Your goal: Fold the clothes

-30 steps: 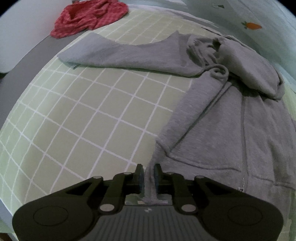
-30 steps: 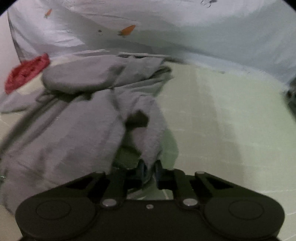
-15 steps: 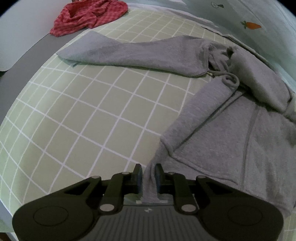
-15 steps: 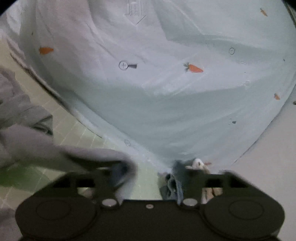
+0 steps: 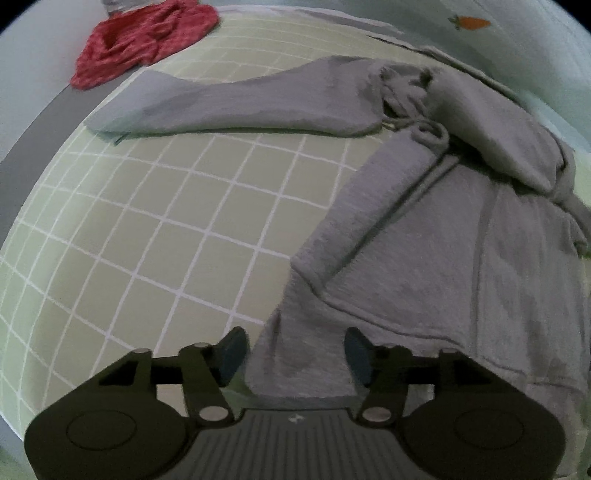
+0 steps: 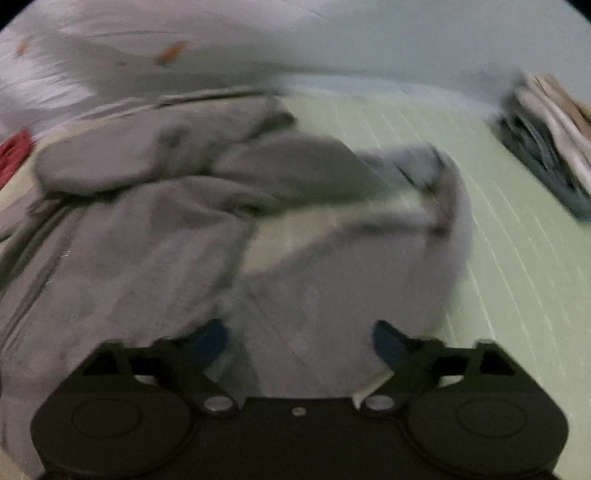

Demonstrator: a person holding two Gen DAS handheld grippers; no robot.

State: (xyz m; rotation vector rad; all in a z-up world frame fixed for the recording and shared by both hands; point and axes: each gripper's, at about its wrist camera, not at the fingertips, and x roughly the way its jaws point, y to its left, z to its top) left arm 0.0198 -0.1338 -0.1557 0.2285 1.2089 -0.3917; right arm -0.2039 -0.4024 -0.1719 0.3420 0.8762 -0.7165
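A grey zip hoodie [image 5: 436,236] lies spread on the green gridded mat [image 5: 155,206], one sleeve [image 5: 229,107] stretched out to the left. My left gripper [image 5: 295,354] is open, and the hoodie's bottom corner lies loose between its spread fingers. In the blurred right wrist view the same hoodie [image 6: 155,236] lies rumpled, its other sleeve [image 6: 417,221] curled over to the right. My right gripper [image 6: 299,339] is open just above the hem, and grey cloth lies slack between the fingers.
A red checked garment [image 5: 140,40] is bunched at the mat's far left corner. A stack of folded clothes [image 6: 554,140] sits at the right edge. A pale sheet with carrot prints [image 5: 469,22] rises behind the mat. Bare mat lies left of the hoodie.
Both grippers have opened and let go of the hoodie's bottom corners. The right gripper swung up toward the sheet and back down; the hoodie now lies flatter.
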